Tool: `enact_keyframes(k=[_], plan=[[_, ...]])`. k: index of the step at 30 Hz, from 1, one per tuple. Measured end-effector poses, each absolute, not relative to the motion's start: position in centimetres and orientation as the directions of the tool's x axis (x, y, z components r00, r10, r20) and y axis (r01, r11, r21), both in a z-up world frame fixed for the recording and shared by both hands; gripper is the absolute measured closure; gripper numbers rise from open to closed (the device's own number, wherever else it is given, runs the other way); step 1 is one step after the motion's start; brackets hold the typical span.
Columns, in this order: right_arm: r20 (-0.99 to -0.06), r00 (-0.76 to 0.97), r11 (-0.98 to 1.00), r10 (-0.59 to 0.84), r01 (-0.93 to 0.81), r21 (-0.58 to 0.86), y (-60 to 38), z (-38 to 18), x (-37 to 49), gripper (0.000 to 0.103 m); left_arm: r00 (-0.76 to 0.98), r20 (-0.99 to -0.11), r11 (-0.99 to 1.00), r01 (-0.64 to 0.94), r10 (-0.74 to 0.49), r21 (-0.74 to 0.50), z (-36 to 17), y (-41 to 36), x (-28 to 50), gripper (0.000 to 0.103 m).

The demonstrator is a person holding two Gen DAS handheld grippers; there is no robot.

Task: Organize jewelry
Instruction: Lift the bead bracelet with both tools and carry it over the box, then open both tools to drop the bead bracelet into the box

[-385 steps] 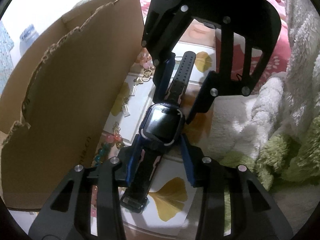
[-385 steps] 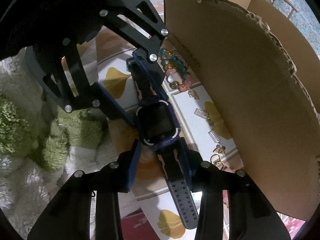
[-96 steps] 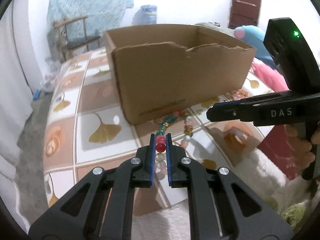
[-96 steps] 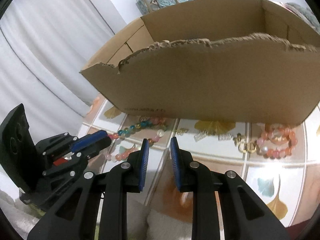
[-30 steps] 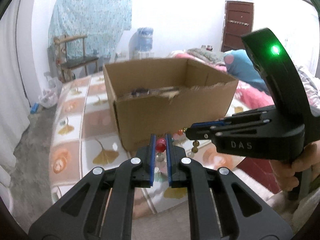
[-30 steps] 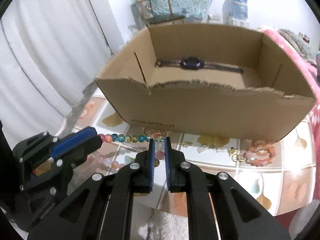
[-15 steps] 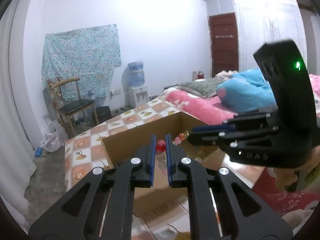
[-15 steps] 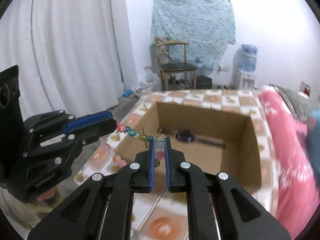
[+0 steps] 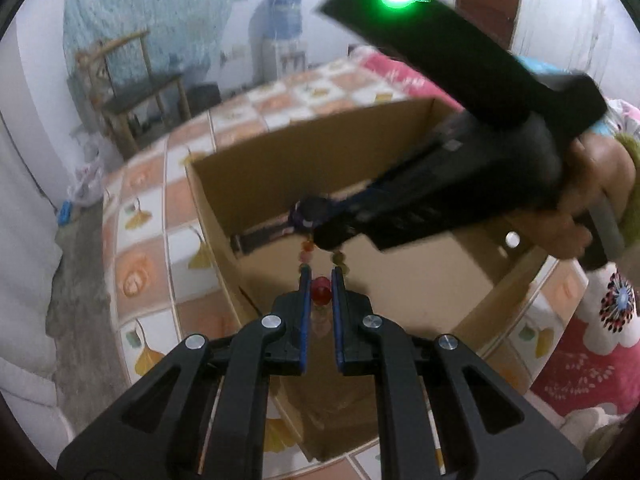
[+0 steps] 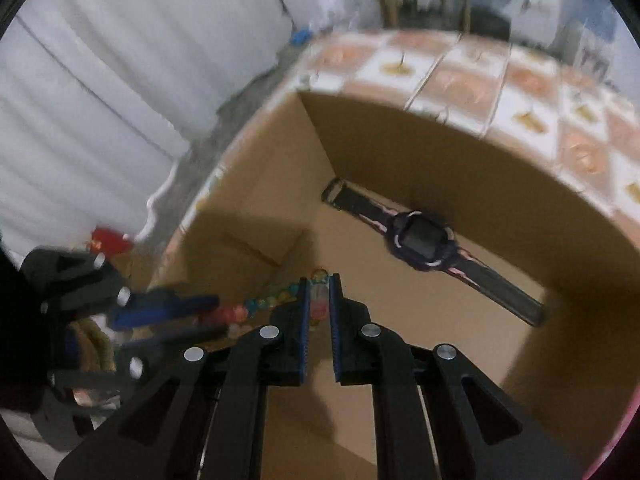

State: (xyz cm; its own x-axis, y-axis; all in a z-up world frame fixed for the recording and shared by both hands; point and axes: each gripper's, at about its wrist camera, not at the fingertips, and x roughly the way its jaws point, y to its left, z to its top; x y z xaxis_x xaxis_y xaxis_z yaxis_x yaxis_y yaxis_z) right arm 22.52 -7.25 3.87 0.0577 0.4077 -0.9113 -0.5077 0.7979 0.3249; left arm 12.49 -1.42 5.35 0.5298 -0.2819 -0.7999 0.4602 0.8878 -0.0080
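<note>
A beaded necklace point(image 10: 260, 303) of coloured beads hangs between my two grippers, above the open cardboard box point(image 10: 440, 152). My left gripper point(image 9: 320, 278) is shut on a red bead point(image 9: 321, 294) of the strand; further beads point(image 9: 307, 246) rise towards my right gripper point(image 9: 332, 238), which is blurred. My right gripper point(image 10: 319, 280) is shut on pale beads point(image 10: 319, 298), and the strand runs left to my left gripper point(image 10: 220, 315). A dark purple watch point(image 10: 420, 236) lies flat on the box floor by the far wall, also seen as the watch point(image 9: 312, 213) in the left wrist view.
The box point(image 9: 260, 168) stands on a tiled mat point(image 9: 140, 248) with leaf patterns. A person's hand point(image 9: 580, 208) holds the right gripper's handle. A pink floral blanket point(image 9: 600, 344) lies at the right, a white curtain point(image 10: 100, 80) at the left. A wooden chair point(image 9: 132, 80) stands behind.
Both grippers have lifted the necklace from in front of the box and carried it over the open top. Both now tilt down into the box, with the watch below.
</note>
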Motion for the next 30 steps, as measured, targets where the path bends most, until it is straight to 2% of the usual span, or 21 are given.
enact_keyframes(k=[5,8,14,16,19,25,28,30], plan=[[-0.923,-0.081,0.776,0.377,-0.517,0.362,-5.2,0.8,24.7,0.094,0.5,-0.824,0.881,0.474,-0.269,0.0,4.6,-1.4,12.5,0.093],[-0.935,-0.103,0.77,0.339,-0.54,0.339,-4.2,-0.4,25.0,0.094,0.493,-0.826,0.883,0.469,-0.274,-0.013,4.7,-1.3,13.3,0.088],[-0.962,0.02,0.752,0.273,-0.628,0.2,-2.6,-0.1,24.0,0.093,0.524,-0.797,0.89,0.455,-0.299,-0.035,5.7,-0.3,12.1,0.083],[-0.965,0.088,0.756,0.247,-0.641,0.134,-2.4,0.5,23.6,0.091,0.553,-0.776,0.894,0.446,-0.303,-0.031,6.4,0.1,11.1,0.071],[-0.957,0.135,0.772,0.258,-0.624,0.12,-2.4,1.7,23.3,0.069,0.597,-0.744,0.903,0.429,-0.299,-0.018,7.4,0.7,9.5,0.058],[-0.886,0.301,0.808,0.354,-0.575,0.128,-5.8,9.3,20.4,0.069,0.687,-0.669,0.928,0.374,-0.282,-0.007,9.6,2.2,5.2,0.035],[-0.805,0.433,0.824,0.406,-0.555,0.118,-9.4,14.0,15.9,0.061,0.715,-0.644,0.939,0.343,-0.271,-0.014,9.8,3.0,3.2,0.027],[-0.763,0.48,0.834,0.434,-0.534,0.139,-12.1,15.3,13.2,0.056,0.72,-0.641,0.944,0.329,-0.266,-0.024,9.4,3.4,2.3,0.022]])
